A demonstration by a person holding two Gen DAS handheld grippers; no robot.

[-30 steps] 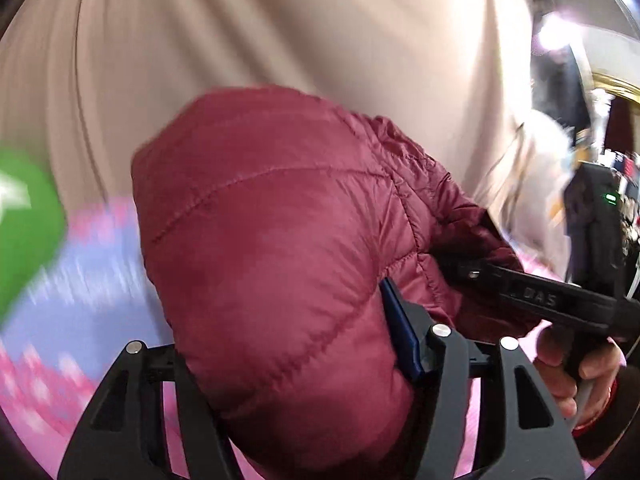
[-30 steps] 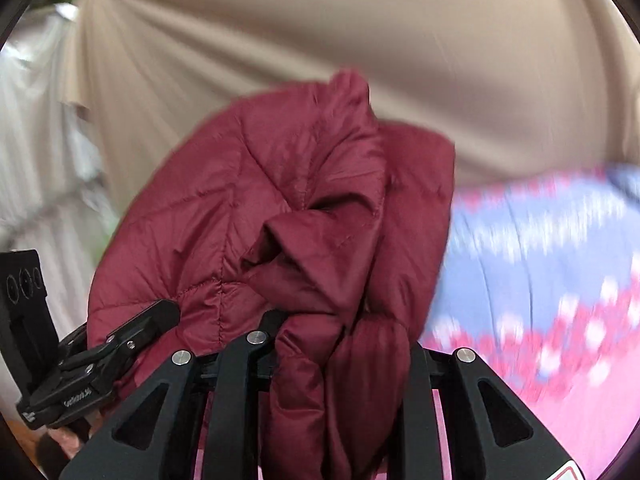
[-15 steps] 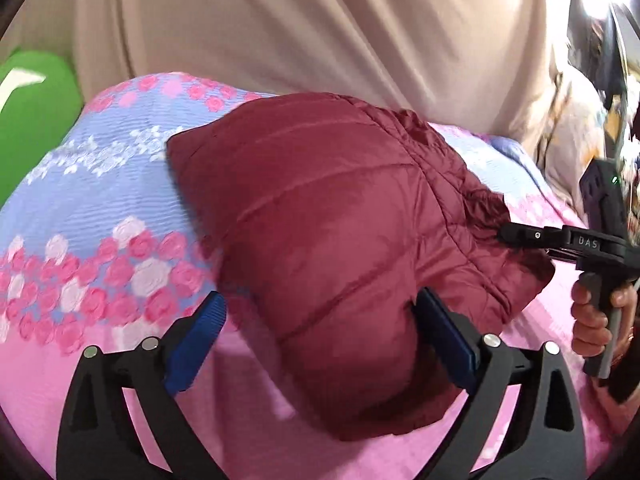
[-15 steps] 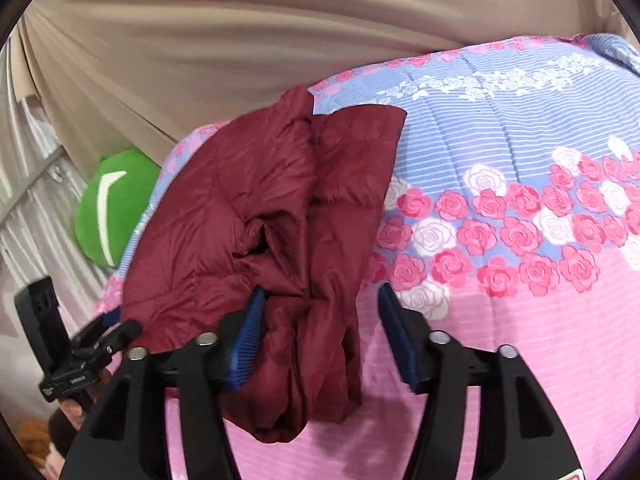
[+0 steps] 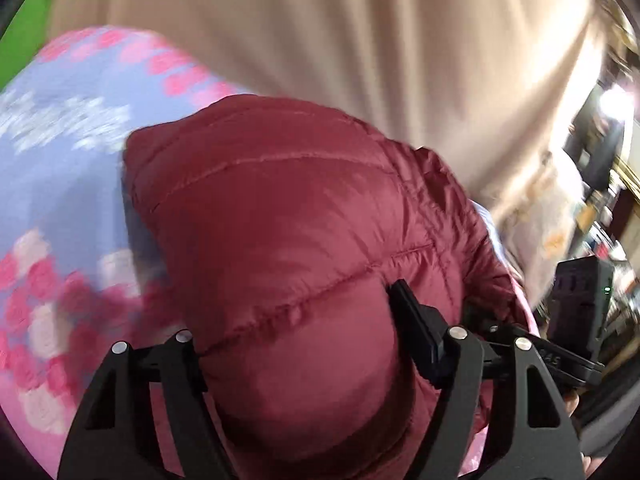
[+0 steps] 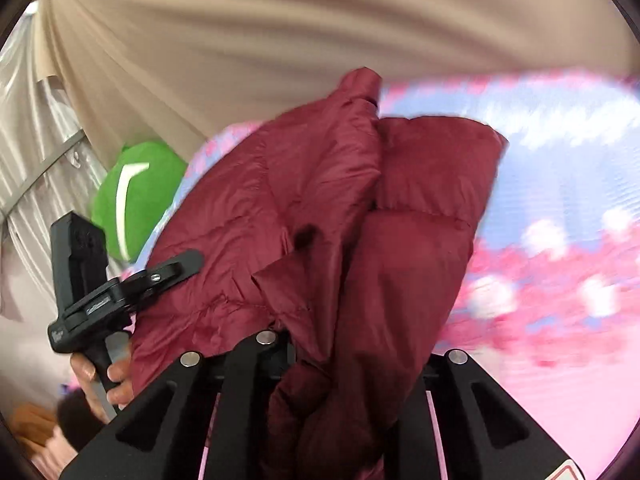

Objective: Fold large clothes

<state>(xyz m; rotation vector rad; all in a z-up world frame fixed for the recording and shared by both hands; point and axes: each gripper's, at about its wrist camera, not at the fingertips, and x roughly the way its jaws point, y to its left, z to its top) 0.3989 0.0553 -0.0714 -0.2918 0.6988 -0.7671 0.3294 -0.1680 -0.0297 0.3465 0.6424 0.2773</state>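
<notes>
Now jacket lengthwise, away frm claws.

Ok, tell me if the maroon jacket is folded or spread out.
Folded: the maroon jacket is a thick doubled-over bundle with stacked layers, bulging between the left tongs, not flat on the floral bedspread.

- The left gripper has its fingertips buried in the maroon puffer jacket; the pads are hidden.
- The right gripper is likewise swallowed by bunched jacket folds.
- The floral bedspread is smeared by motion blur.
- The green cushion is cut off at the left wrist view's edge.
- The person's hand is partly hidden behind the handle.
</notes>
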